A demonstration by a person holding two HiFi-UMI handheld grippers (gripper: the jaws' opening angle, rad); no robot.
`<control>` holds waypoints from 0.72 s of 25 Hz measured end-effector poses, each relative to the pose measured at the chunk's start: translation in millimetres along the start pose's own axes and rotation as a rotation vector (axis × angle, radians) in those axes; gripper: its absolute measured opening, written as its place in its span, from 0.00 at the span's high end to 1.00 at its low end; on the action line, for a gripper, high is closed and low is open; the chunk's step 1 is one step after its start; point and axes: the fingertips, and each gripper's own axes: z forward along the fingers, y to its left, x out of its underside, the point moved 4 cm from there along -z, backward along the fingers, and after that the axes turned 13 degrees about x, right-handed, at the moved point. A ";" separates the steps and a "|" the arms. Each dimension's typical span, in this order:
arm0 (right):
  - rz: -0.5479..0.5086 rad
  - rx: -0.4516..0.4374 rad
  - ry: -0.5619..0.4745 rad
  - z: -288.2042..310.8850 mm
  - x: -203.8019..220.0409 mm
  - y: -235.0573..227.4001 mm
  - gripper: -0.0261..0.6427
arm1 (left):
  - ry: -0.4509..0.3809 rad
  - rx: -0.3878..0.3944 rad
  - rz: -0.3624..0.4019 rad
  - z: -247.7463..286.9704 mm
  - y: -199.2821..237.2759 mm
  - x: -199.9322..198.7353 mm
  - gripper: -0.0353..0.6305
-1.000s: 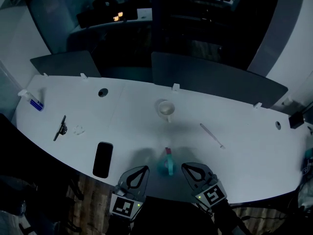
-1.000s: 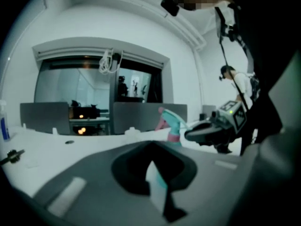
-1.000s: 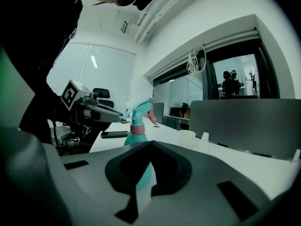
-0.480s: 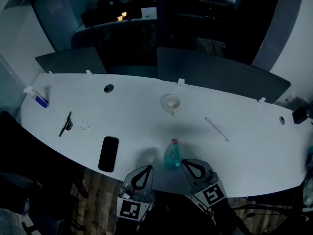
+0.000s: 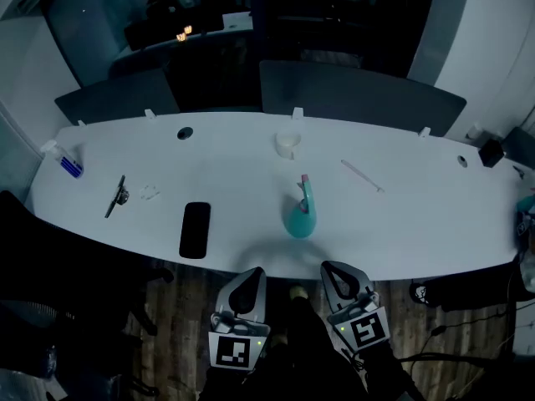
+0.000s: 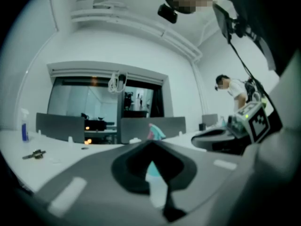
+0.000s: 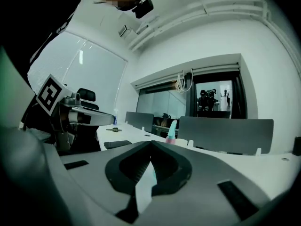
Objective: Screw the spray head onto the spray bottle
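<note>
head view, dim office: the teal spray bottle (image 5: 298, 217) stands upright on the white table (image 5: 418, 215), its pink spray head (image 5: 304, 180) seated on the neck. it sits near the front edge, with a black phone (image 5: 195, 230) to its left and a small white cup (image 5: 287, 145) behind it. the left gripper (image 5: 254, 274) and right gripper (image 5: 329, 269) hang off the table's near edge, above the wooden floor and clear of the bottle. each has its jaws pressed together on nothing, as both gripper views confirm.

the task looks finished or close to it, but no view shows whether the collar is threaded tight or only resting on the neck. if it is only resting there, the head could lift away or leak at the first squeeze. the thread could also be crossed, which the slight lean of the head hints at but does not prove.

a return reach carries its own risk, since jaws that go in closed would push the light, tall bottle rather than grasp it. that could tip it towards the phone or over the near edge. the low light makes the neck harder to judge.
</note>
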 end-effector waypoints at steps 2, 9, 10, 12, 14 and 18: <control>0.006 0.033 0.005 -21.9 -1.8 12.1 0.95 | -0.011 -0.001 -0.001 -17.2 -10.8 -1.4 0.94; 0.029 0.092 0.015 -77.1 -4.9 29.7 0.95 | -0.002 0.016 0.012 -60.2 -48.6 -0.3 0.94; 0.031 0.097 0.010 -83.3 -5.7 29.7 0.95 | -0.002 0.016 0.008 -64.2 -53.4 -0.2 0.94; 0.029 0.103 -0.001 -94.7 -7.6 29.1 0.95 | -0.006 0.007 -0.012 -69.8 -62.6 -0.4 0.94; 0.025 0.099 -0.006 -105.2 -8.7 28.2 0.95 | -0.013 -0.005 -0.019 -71.7 -71.6 -2.2 0.94; 0.026 0.085 -0.019 -126.7 -12.0 22.3 0.95 | -0.009 -0.023 0.015 -70.1 -93.8 -10.1 0.94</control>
